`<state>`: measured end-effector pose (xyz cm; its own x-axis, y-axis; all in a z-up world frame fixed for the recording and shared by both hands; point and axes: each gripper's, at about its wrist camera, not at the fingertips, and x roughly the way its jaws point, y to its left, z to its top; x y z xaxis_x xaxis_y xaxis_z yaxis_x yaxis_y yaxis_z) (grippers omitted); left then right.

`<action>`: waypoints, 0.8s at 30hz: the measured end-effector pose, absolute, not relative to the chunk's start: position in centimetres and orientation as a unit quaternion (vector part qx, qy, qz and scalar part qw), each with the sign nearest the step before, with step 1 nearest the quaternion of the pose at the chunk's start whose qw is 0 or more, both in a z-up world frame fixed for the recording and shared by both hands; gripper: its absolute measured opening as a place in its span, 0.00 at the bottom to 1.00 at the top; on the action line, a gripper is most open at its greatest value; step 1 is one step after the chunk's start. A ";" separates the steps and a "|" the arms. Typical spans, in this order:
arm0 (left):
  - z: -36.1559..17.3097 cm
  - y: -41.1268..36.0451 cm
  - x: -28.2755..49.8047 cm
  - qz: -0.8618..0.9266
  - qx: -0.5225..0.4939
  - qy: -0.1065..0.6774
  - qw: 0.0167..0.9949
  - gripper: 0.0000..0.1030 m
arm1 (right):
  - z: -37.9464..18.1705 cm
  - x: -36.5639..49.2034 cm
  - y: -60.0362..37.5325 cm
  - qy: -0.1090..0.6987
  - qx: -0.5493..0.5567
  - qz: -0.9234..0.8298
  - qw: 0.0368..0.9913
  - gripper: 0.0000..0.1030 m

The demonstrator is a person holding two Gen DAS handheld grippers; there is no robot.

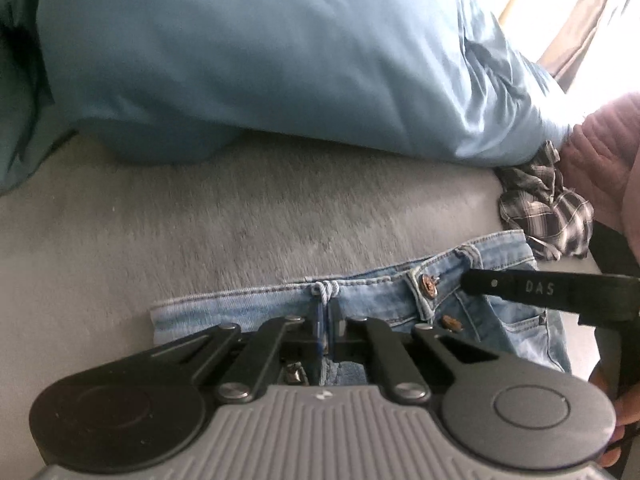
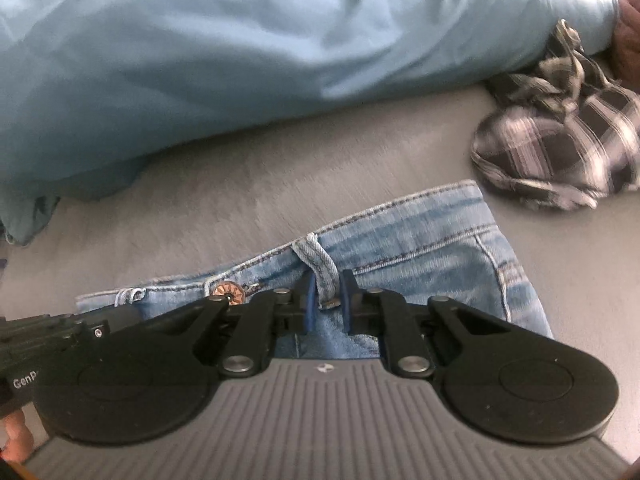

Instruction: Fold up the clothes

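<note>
Pinching the jeans [image 1: 372, 300] waistband, my left hand-held gripper [image 1: 327, 320] is clenched on denim; my right hand-held gripper [image 2: 326, 300] clasps a belt loop [image 2: 318, 266].

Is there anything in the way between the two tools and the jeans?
No, nothing is in the way. The left tool is shut on the jeans at the waistband, and the right tool is shut on a belt loop. The plaid cloth lies off to the side.

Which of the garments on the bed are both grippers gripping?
The light blue jeans, held at the waistband by left gripper and right gripper. The crumpled plaid shirt lies apart, untouched.
</note>
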<state>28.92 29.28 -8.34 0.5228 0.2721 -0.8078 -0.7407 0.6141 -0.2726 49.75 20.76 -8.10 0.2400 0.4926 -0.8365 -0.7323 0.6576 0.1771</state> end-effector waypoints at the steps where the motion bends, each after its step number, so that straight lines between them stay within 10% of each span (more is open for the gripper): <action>1: -8.4 29.5 29.1 0.310 -0.311 0.378 0.815 0.03 | -8.2 49.9 21.1 0.475 -0.126 0.393 0.777 0.11; 13: -10.3 29.8 30.0 0.296 -0.262 0.405 0.824 0.08 | -10.9 51.2 21.0 0.502 -0.078 0.385 0.770 0.13; 19: -9.0 30.1 29.2 0.263 -0.266 0.412 0.831 0.31 | -6.0 50.6 16.4 0.483 -0.040 0.405 0.775 0.51; 24: -7.1 30.0 27.3 0.249 -0.262 0.414 0.835 0.31 | -3.0 50.5 9.3 0.467 -0.041 0.360 0.806 0.56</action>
